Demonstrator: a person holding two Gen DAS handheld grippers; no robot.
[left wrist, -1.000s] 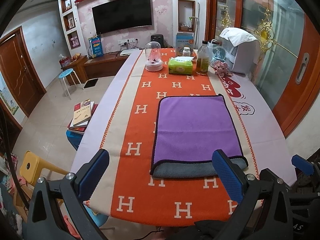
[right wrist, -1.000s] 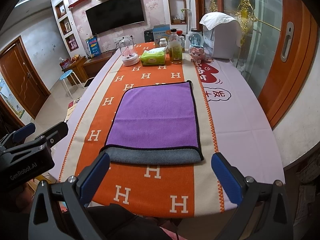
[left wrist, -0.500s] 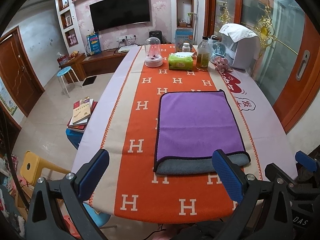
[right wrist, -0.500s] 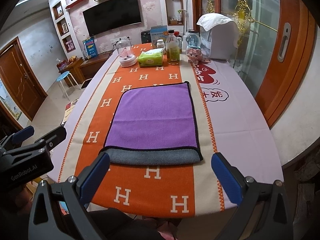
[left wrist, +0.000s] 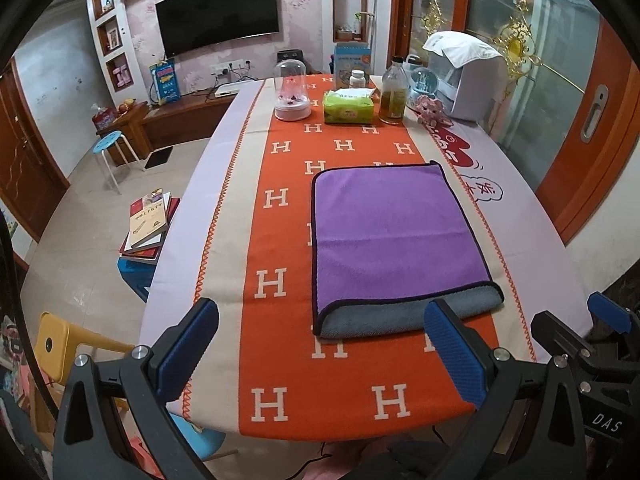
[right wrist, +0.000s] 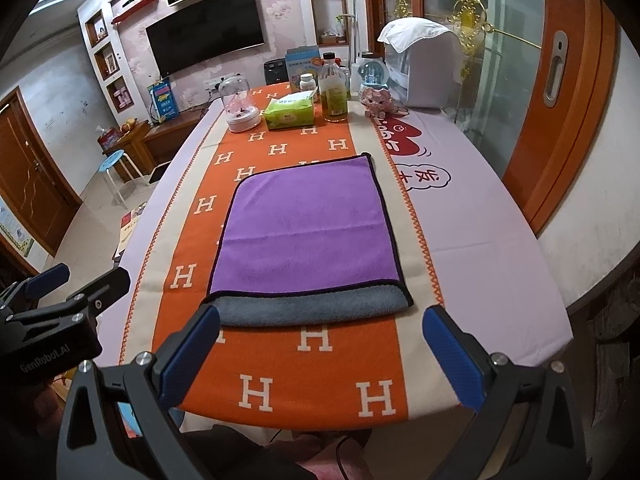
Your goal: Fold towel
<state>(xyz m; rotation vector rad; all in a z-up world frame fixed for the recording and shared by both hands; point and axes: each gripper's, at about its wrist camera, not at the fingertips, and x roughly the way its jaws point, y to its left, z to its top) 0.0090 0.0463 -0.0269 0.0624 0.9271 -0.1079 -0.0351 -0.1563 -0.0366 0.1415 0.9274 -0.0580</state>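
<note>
We see even, soft indoor light, no hard shadows. Towel and tablecloth colours read sharp and saturated. Strong fisheye bending at the edges, black vignette in the corners. Glass door carries faint reflections. No motion blur.

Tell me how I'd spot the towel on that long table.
Find the long table with the orange runner printed with white H letters. Jars, a bottle and a green tissue pack crowd its far end; the towel lies flat nearer the front. It alone is purple, with dark trim and a grey underside showing along its near fold.
</note>
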